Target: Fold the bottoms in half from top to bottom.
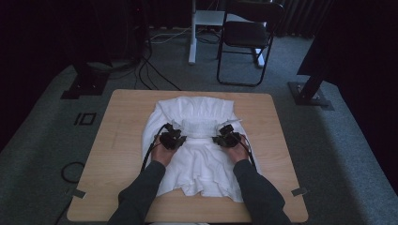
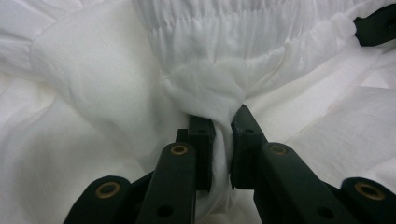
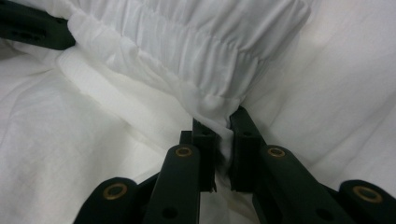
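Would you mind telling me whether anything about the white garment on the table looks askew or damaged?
Nothing looks damaged. The white garment lies rumpled on the table, its gathered band bunched between the left tongs and right tongs, each pinching a fold.

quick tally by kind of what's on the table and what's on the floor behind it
white garment: 1
grippers: 2, left gripper and right gripper, each shut on the garment's gathered band
table: 1
folding chair behind the table: 1
total: 5
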